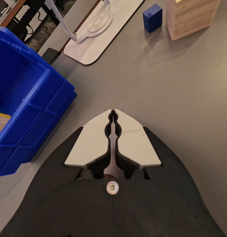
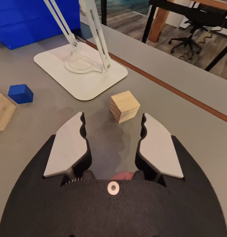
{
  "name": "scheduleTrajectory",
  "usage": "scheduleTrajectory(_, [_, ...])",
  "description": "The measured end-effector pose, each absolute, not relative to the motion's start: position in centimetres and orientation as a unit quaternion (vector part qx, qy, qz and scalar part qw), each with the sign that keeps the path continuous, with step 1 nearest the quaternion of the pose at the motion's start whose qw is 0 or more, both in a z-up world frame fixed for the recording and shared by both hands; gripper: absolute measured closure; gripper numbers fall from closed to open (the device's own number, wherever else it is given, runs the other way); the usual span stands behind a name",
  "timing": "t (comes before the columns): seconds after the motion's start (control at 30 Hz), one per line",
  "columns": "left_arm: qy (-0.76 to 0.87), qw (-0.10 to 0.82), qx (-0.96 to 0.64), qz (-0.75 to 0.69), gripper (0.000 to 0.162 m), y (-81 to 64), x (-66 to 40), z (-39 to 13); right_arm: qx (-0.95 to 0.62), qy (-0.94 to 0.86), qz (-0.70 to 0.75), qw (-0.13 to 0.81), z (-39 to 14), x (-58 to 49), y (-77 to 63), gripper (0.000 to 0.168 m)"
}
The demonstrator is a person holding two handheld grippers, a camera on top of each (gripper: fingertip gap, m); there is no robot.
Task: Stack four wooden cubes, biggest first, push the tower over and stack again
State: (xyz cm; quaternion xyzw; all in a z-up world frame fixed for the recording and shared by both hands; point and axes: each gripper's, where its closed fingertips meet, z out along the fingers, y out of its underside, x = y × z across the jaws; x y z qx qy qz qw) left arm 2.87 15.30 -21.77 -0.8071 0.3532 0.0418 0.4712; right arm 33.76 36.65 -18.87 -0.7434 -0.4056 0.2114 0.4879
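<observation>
Fingers [image 2: 66, 143] spread, small wooden cube [image 2: 124, 106] just beyond.

We count two pale wooden cubes, large [image 2: 2, 111] and small [image 2: 124, 106], one small blue block [image 2: 20, 93], one blue plastic bin [image 1: 27, 96] and one white lamp base [image 2: 82, 71].
</observation>
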Motion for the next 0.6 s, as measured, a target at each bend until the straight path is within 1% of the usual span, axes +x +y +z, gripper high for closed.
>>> scheduleTrajectory(0.1, [0.349, 0.473, -0.808, 0.036, 0.162, 15.4, 2.8, -21.7, -0.750, -0.428, 0.214, 0.458, -19.8, 33.3, 38.4, 0.080])
scheduleTrajectory(0.2, [0.351, 0.472, -0.808, 0.038, 0.162, 15.4, 2.8, -21.7, -0.758, -0.465, 0.212, 0.406, -21.4, 32.3, 39.3, 0.070])
scheduleTrajectory(0.23, [0.351, 0.472, -0.808, 0.039, 0.162, 15.3, 2.8, -21.7, -0.757, -0.474, 0.216, 0.394, -21.7, 31.9, 39.5, 0.070])
scheduleTrajectory(0.27, [0.351, 0.471, -0.808, 0.038, 0.162, 15.4, 2.8, -21.8, -0.755, -0.481, 0.220, 0.388, -21.8, 31.6, 39.7, 0.074])
scheduleTrajectory(0.3, [0.352, 0.471, -0.808, 0.039, 0.162, 15.4, 2.8, -21.8, -0.752, -0.487, 0.223, 0.386, -21.9, 31.3, 39.9, 0.081])
scheduleTrajectory(0.33, [0.352, 0.471, -0.808, 0.039, 0.162, 15.4, 2.8, -21.8, -0.748, -0.491, 0.224, 0.386, -21.8, 31.1, 40.1, 0.095])
scheduleTrajectory(0.37, [0.351, 0.470, -0.809, 0.039, 0.162, 15.4, 2.7, -21.8, -0.747, -0.493, 0.226, 0.384, -21.8, 30.9, 40.2, 0.118])
scheduleTrajectory(0.6, [0.352, 0.471, -0.808, 0.039, 0.162, 15.4, 2.6, -21.8, -0.738, -0.507, 0.225, 0.384, -21.8, 30.9, 36.3, 0.121])
